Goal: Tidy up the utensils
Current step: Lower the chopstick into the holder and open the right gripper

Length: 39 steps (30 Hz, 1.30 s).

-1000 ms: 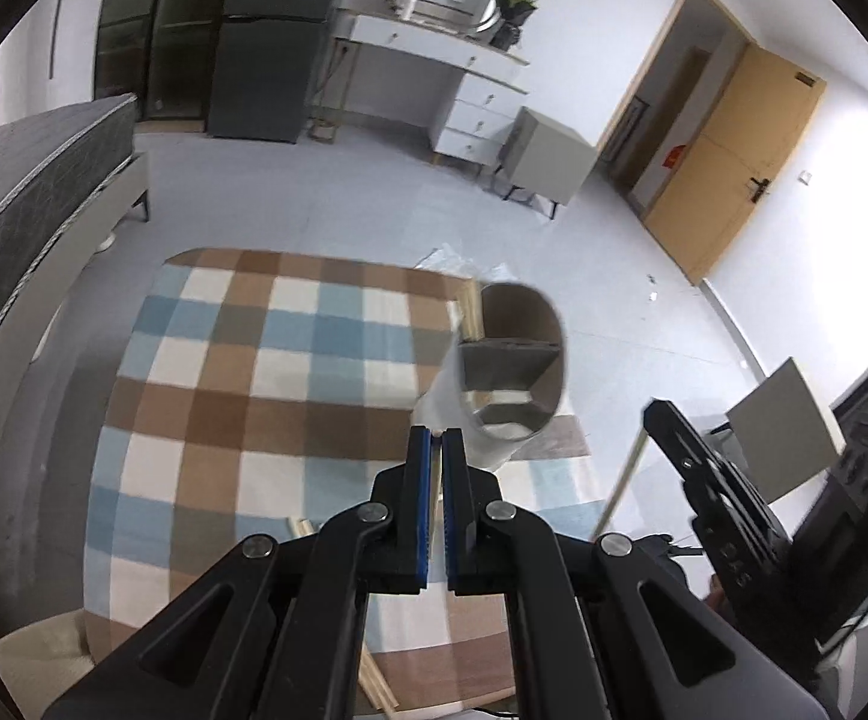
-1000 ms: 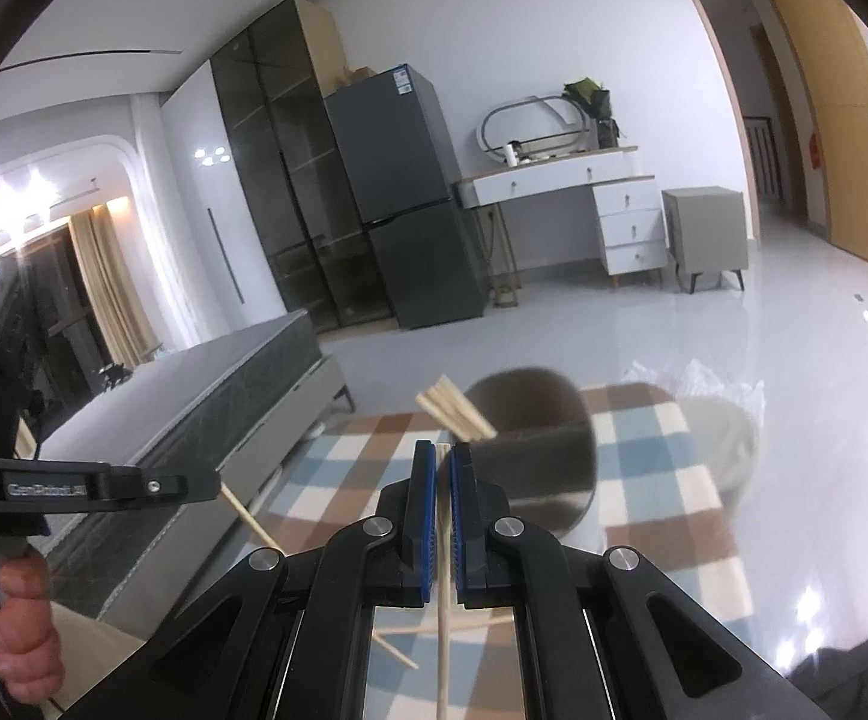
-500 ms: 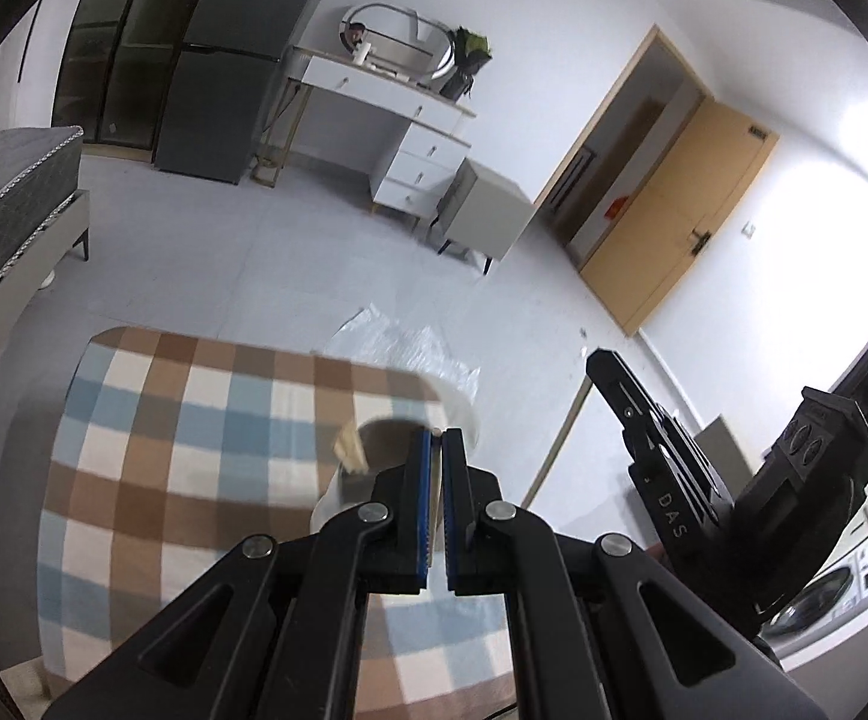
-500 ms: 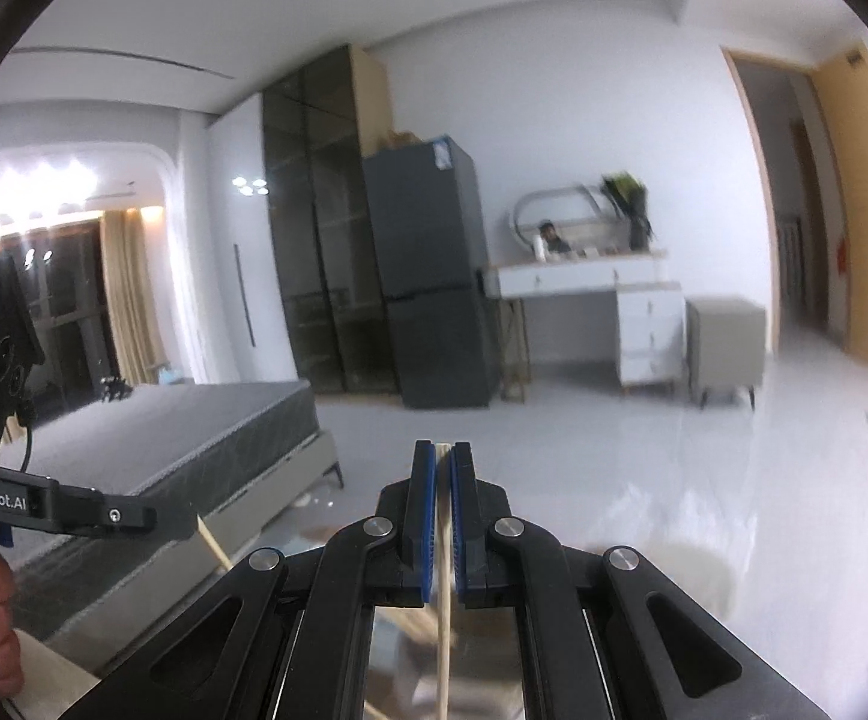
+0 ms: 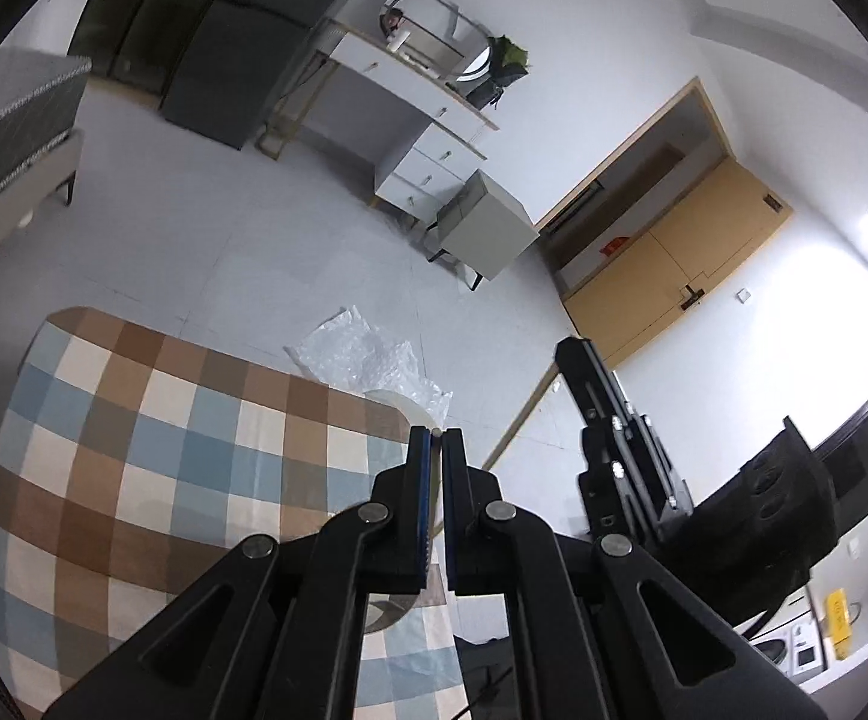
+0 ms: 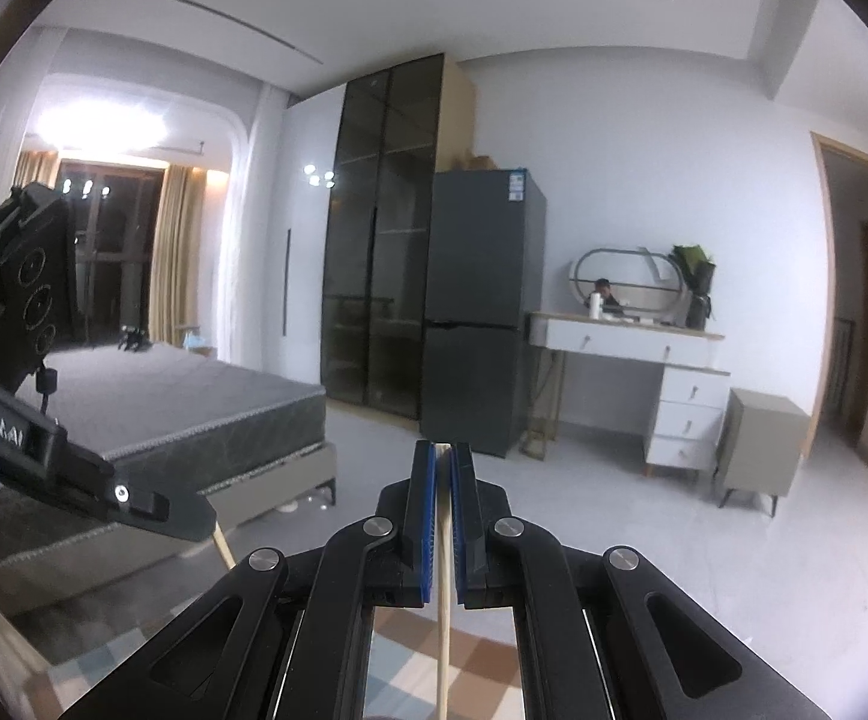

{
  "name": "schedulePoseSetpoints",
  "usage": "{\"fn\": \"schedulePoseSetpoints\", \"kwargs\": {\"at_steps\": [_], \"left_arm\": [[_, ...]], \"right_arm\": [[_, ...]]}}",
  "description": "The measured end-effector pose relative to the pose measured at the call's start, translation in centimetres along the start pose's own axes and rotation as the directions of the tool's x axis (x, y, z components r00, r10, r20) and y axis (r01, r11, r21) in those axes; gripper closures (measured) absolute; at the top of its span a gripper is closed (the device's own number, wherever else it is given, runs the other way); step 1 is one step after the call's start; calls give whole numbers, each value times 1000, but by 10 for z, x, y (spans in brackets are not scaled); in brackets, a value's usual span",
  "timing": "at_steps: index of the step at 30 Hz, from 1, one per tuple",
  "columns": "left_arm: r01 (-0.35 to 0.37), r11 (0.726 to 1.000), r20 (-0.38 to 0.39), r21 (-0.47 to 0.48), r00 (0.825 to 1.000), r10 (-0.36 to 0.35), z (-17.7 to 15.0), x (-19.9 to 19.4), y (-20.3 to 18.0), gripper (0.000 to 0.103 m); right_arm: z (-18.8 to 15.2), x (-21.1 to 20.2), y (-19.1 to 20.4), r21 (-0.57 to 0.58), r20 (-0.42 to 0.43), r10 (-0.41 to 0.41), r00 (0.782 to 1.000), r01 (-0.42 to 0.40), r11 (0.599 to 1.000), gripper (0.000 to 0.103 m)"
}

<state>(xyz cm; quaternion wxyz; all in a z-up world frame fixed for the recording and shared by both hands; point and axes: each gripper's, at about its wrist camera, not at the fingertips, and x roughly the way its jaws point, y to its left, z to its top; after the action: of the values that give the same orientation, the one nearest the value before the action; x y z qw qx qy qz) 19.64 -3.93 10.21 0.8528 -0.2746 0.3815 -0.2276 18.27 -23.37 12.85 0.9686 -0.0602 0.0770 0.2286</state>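
Two chopsticks, one per gripper. My right gripper (image 6: 444,450) is closed down on a chopstick (image 6: 443,630): the pale stick runs between the blue pads (image 6: 428,516) and down out of the bottom of the right wrist view, tip just at the fingertips. Long axis lies along the fingers, so it points roughly forward and up toward the room, not at the table. From the left wrist view the same stick (image 5: 521,414) shows as a long diagonal hanging below the right gripper (image 5: 578,360), lower end toward the checked tablecloth (image 5: 152,450).

My left gripper (image 5: 436,438) is nearly closed, jaws pinching something thin and pale at the tips; from the right wrist view a second chopstick (image 6: 222,540) pokes out below the left gripper (image 6: 182,510), angled down. Likely pinched near one end so the free length hangs for dropping into a holder.

Both grippers are lifted above the table, well apart. The white holder (image 5: 401,405) is mostly hidden behind my left fingers; I can't tell its opening. Bubble wrap (image 5: 368,354) lies on the floor beyond the table edge.
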Motion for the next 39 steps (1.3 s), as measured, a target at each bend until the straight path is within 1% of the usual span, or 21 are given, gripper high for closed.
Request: {"fn": "schedulePoseSetpoints", "kwargs": {"at_steps": [6,11,15,18,26,28,32,34,36,37,38,39], "left_arm": [[-26,999,5,-31,1000,26,5,13,14,103],[-55,998,45,-9,997,56,4,12,12,103],[-86,996,76,28,994,84,-1,12,9,103],[-110,992,75,58,992,106,-7,15,7,103],[-112,990,6,90,994,112,-17,26,5,103],[-104,990,-27,98,994,107,-19,30,4,103],[-97,988,-99,116,989,109,-22,38,1,103],[-113,985,-120,134,984,129,-24,41,1,103],[-133,981,-121,142,981,150,-25,39,2,103],[-138,980,-126,141,980,156,-25,37,2,101],[-147,979,-128,140,978,165,-25,36,2,97],[-161,978,-128,134,975,179,-25,34,2,81]], "right_arm": [[-22,14,-1,11,-18,19,1000,-19,1000,99],[-32,17,-3,15,-34,27,999,-27,1000,99],[-38,16,-6,28,-49,31,998,-30,999,99],[-42,14,-6,28,-62,36,997,-35,999,99],[-52,9,-5,24,-93,80,992,-78,997,99],[-55,9,-7,28,-105,81,991,-79,997,99],[-63,6,-11,68,-150,94,984,-85,994,98],[-67,3,-14,92,-174,92,980,-77,993,97],[-73,-2,-18,134,-199,97,975,-71,988,96],[-75,-4,-19,144,-203,97,974,-69,987,96],[-77,-9,-20,157,-208,93,974,-61,986,96],[-78,-10,-21,162,-214,88,973,-53,985,95]]}}
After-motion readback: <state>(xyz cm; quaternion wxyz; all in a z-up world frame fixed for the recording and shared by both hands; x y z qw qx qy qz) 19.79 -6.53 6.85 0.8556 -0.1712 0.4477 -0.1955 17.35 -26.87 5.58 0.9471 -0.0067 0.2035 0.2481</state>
